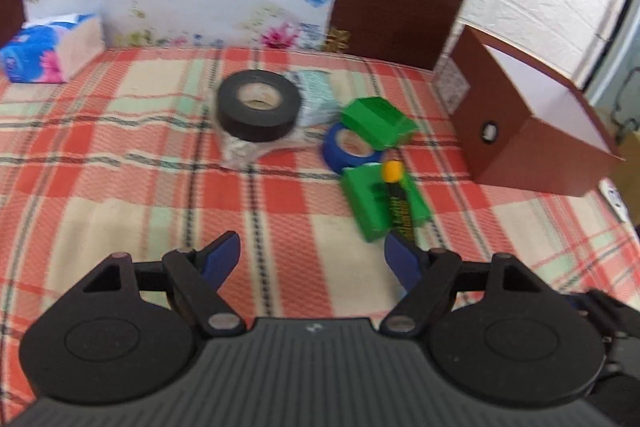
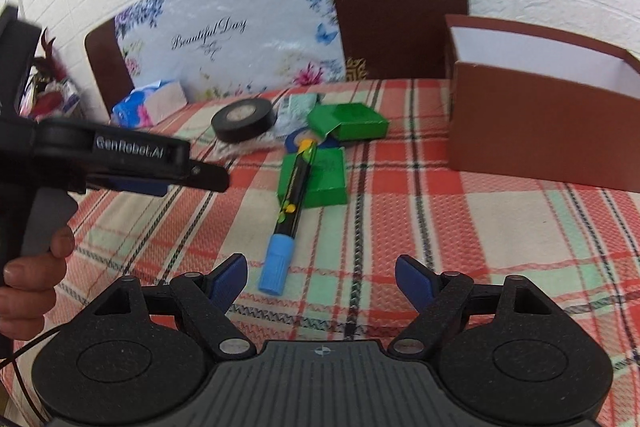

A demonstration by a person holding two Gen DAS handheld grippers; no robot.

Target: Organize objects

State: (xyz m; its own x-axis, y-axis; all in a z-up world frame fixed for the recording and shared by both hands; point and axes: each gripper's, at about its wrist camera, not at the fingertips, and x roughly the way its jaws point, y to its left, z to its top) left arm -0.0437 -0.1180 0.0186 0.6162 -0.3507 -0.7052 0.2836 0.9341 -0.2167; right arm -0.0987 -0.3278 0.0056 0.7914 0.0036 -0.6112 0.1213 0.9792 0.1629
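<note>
The right tongs are standing apart over the plaid-covered worktop, with nothing between their blue pads. Just beyond them a marker is lying with its long axis running away from the camera, leaning slightly right: its blue cap is pointing back toward the tongs and its yellow end is pointing toward the far side. Its middle is resting across a green box. A second green box is sitting farther back, overlapping a blue tape roll, and a black tape roll is lying flat to the left of them, with a pale packet just behind. A brown box, open at the top and white inside, is standing on the right.

The left tongs are likewise gaping wide and gripping nothing. In their view the marker is showing only its yellow end and black barrel; the blue cap is hidden behind the right pad. This view is showing the blue tape roll more fully, and the black tape roll sitting on a clear wrapper.

Only the right wrist view is showing the left tongs from the side, with a person's hand wrapping the handle. A tissue pack is resting at the far left, in front of a floral board.
</note>
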